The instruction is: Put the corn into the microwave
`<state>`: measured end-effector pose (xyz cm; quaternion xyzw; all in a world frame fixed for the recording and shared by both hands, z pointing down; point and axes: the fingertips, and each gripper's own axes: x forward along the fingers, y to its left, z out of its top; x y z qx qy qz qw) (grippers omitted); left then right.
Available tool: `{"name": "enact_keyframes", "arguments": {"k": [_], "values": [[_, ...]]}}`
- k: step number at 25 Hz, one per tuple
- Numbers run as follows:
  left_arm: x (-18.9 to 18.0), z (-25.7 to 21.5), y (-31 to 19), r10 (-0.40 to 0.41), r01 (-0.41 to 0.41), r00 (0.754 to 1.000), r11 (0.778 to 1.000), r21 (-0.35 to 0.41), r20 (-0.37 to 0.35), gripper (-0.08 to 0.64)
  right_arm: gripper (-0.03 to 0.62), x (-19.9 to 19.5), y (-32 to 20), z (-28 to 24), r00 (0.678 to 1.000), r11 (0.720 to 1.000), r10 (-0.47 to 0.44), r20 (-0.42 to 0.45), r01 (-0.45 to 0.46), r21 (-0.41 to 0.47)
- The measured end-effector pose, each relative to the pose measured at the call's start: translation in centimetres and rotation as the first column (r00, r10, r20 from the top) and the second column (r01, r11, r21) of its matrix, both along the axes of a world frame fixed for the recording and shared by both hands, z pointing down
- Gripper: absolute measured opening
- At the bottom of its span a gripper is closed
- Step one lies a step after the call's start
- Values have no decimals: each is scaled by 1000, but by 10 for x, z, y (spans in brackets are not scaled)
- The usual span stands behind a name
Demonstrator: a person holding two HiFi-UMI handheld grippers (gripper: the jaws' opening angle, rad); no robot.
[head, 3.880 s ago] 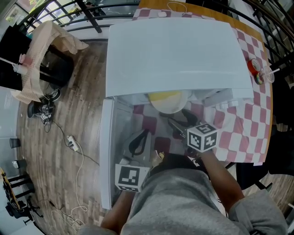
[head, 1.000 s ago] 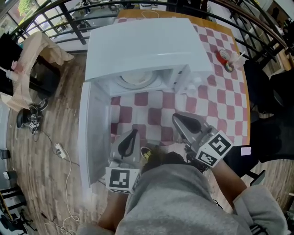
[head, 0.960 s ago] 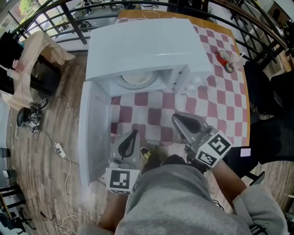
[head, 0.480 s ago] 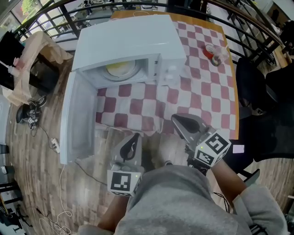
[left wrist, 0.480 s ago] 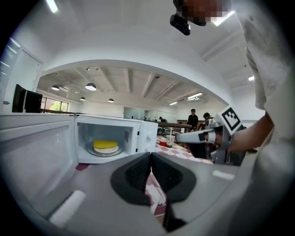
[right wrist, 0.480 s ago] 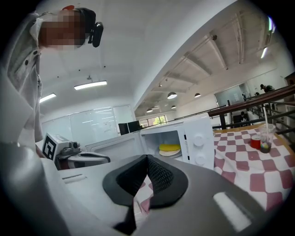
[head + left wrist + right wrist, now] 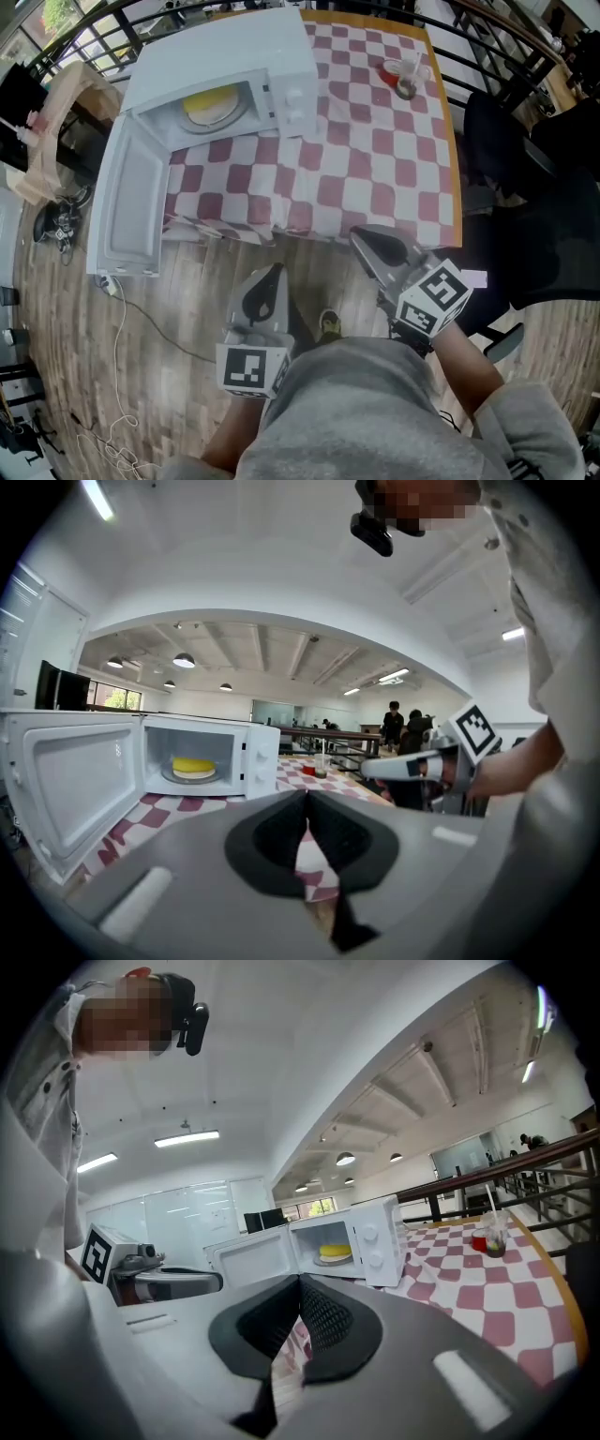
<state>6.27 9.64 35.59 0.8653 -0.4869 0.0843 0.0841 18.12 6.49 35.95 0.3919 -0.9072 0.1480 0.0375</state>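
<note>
- Head view: the microwave [image 7: 220, 42] stands at the far left corner of the table [image 7: 375, 159], which wears a red-and-white checked cloth.
- Its door [image 7: 131, 211] hangs wide open to the left, out past the table edge.
- The corn [image 7: 210, 101], a yellow lump, lies on a pale plate [image 7: 208, 116] inside the oven cavity.
- A clear cup [image 7: 404, 77] with red in it sits near the far right corner of the table, well apart from the microwave.
- The left gripper [image 7: 272, 277] and right gripper [image 7: 367, 242] are both over the wooden floor [image 7: 187, 309], short of the table's near edge and pointing toward it.
- Neither touches the table or the microwave, and each one's marker cube faces up.
- A black chair [image 7: 511, 141] stands to the right of the table, and cables [image 7: 117, 319] trail over the floor at the left.
- Left gripper view: the two jaws are pressed together at their tips, with nothing between them.
- Beyond them the microwave shows at the left with its door swung toward the camera, and the corn rests on its plate in the cavity.
- The right gripper reaches in from the right, level with the left one.
- People stand far off in the room behind it.
- Right gripper view: these jaws are also closed tip to tip and empty.
- The microwave stands ahead with its door open to the left and the corn inside on the plate.
- The cup, with a straw in it, is at the right on the checked cloth.
- The left gripper shows at the left edge.
</note>
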Motion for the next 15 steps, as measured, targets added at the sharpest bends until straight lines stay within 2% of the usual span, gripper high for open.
{"name": "enact_keyframes", "arguments": {"k": [6,15], "values": [[23,1,34,-11,11,1000,1000,-10,-3,9,0,24,34,2,1000,1000,-4,6,4,-3],[33,-2,52,-16,16,1000,1000,4,23,9,0,38,52,3,1000,1000,-16,0,16,8]]}}
